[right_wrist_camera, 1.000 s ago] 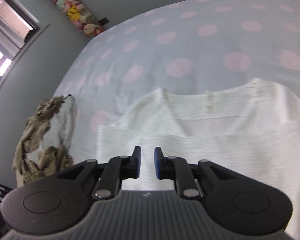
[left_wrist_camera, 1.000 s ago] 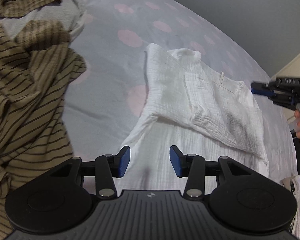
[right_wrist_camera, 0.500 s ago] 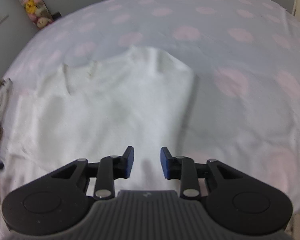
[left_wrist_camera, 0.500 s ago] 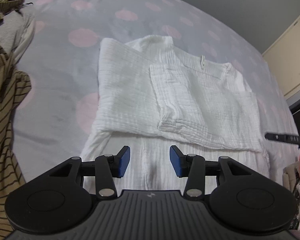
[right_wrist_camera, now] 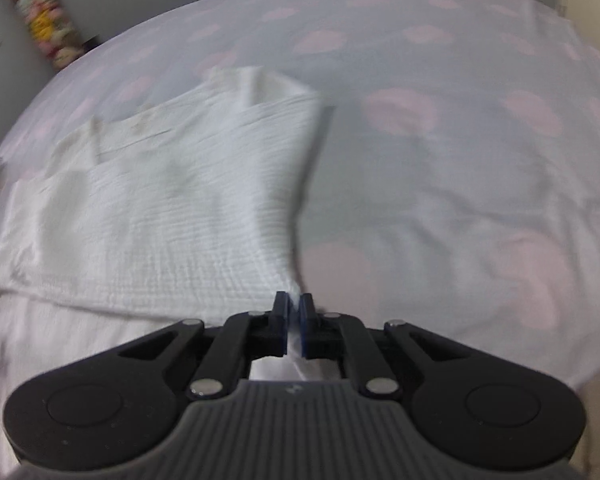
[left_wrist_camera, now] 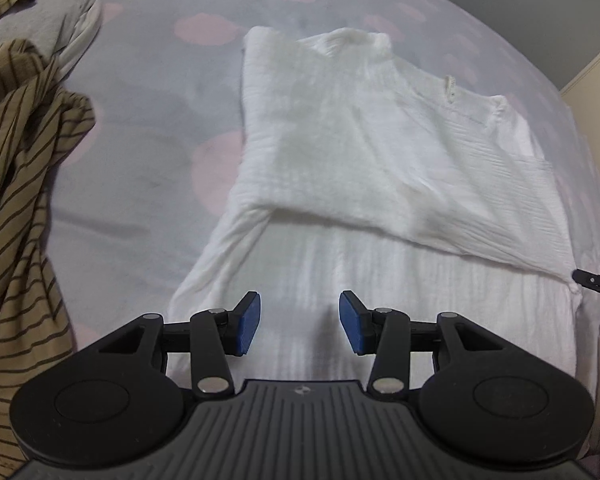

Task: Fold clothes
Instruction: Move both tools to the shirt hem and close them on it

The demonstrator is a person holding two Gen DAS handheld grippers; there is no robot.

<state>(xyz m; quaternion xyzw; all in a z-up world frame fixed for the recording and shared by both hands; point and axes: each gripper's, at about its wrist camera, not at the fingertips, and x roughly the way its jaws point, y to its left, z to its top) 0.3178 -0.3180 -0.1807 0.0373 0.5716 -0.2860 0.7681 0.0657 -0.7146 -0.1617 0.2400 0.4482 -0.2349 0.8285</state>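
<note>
**Right fingers pinched on shirt corner, left open over hem**

White crinkle shirt (left_wrist_camera: pixel 364 168) lies flat on the pink-dotted bedsheet (left_wrist_camera: pixel 148 168), collar at 12 o'clock, hem toward the cameras at 6. Sleeve panel already folded across the chest, its lower edge running roughly 9 to 3 in the left wrist view.

Right gripper (right_wrist_camera: pixel 294 312): fingers nearly closed, white fabric visibly pinched between the blue pads, at the lower corner of that folded panel on the shirt's side edge. The cloth pulls taut from the corner up toward 11 o'clock. In the left view only its tip shows, at the 3 o'clock rim.

Left gripper (left_wrist_camera: pixel 299 322): fingers about half open, holding nothing, poised over the lower body of the shirt; cloth lies under the gap and runs away toward 12.

Key relation: shirt's long axis runs 6 to 12. Right hand already has the cloth; left is nearer the hem. Judgement: the left likely needs a grip next.

Striped brown garment (left_wrist_camera: pixel 16 184) heaped at 9 o'clock, apart from the shirt.
</note>
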